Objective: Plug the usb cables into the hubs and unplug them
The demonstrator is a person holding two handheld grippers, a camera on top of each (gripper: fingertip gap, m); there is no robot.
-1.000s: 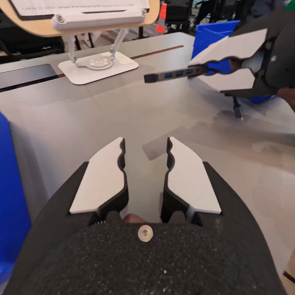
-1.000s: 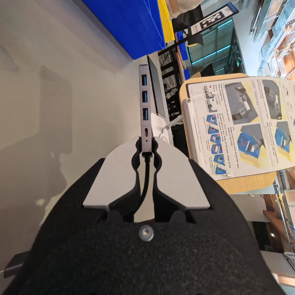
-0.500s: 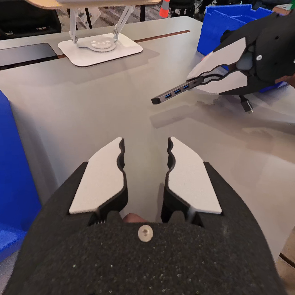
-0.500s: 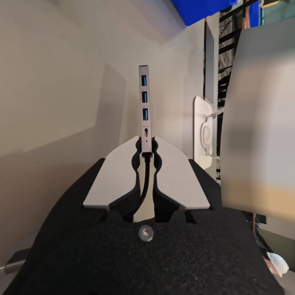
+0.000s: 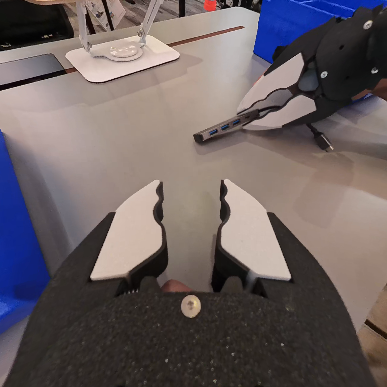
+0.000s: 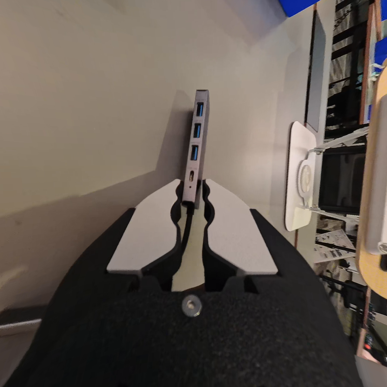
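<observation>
While the left hand-held gripper [image 5: 191, 186] gapes over bare table [image 5: 125, 136], the right hand-held gripper [image 6: 191, 182] pinches the hub [image 6: 199, 134]

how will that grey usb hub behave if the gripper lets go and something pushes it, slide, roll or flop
The hub looks like a rigid flat bar, so it would probably slide on the smooth table rather than roll. Its thin cable looks floppy and may trail or tug. The right gripper pinches only one end, so it might pivot.

left gripper [image 5: 191, 184] jaws apart, empty, over grey table [image 5: 125, 136]. right gripper [image 5: 244, 118] clamps usb hub [image 5: 219, 128], far tip touching table.
</observation>
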